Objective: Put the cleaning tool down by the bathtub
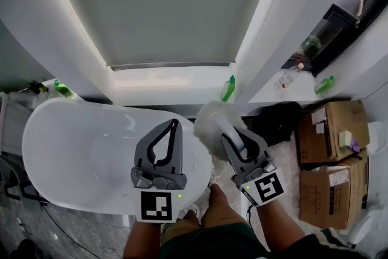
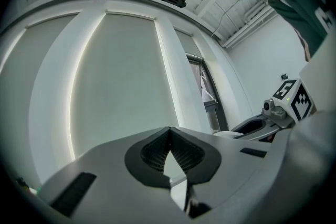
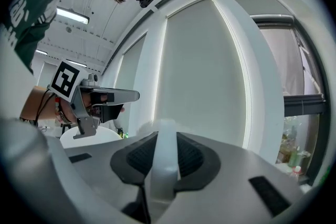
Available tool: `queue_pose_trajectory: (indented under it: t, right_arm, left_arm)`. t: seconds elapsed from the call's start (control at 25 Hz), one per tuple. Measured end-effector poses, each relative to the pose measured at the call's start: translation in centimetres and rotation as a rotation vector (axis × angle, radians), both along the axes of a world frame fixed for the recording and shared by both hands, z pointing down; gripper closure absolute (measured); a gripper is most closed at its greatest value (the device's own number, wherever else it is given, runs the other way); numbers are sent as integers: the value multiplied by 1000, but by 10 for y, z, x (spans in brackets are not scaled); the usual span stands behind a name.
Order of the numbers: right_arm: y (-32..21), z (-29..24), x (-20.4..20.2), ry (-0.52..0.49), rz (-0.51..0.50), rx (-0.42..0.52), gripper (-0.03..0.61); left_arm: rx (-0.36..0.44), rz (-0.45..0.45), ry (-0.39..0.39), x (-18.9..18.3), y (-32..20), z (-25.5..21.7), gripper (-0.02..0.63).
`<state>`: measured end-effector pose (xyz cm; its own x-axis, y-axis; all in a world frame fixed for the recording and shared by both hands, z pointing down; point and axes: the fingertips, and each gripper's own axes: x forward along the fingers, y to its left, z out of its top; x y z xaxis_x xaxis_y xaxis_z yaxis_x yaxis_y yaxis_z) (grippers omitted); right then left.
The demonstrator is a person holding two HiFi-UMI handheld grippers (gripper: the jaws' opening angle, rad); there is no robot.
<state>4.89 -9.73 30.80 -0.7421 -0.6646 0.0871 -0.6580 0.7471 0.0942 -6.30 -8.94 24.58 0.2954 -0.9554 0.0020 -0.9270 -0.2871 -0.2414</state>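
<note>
The right tool (image 1: 227, 137) is clamped narrowly on the white handle of the cleaning duster (image 1: 210, 123). The handle runs straight up between its dark pads, and the fluffy white head sticks out just beyond the tips. Seen from above, that head sits over the right-hand end of the white bathtub (image 1: 37, 130), near its rim; whether it touches I cannot tell.

The left tool (image 1: 174, 123) is just to the left of the right one, level with it and out over the tub. Its jaws are drawn together at the tips, with nothing held between them.

Past the tips of both tools a pale ledge runs under the window. A green bottle (image 1: 228, 88) stands on it just beyond the duster's head. Cardboard boxes (image 1: 327, 130) sit on the floor off to the right tool's right.
</note>
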Motion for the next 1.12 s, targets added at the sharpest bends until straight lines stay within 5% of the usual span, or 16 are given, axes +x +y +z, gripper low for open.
queue_pose_trajectory:
  t: [0.64,1.12]
  right_arm:
    - [-112,73,-4,1,-108,-134,482]
    - [-161,130,-21,30,-133,-165,480]
  left_arm:
    - [-94,-141,96,2,-91,55,606]
    - [-105,-130,107,-1,-134,97,606]
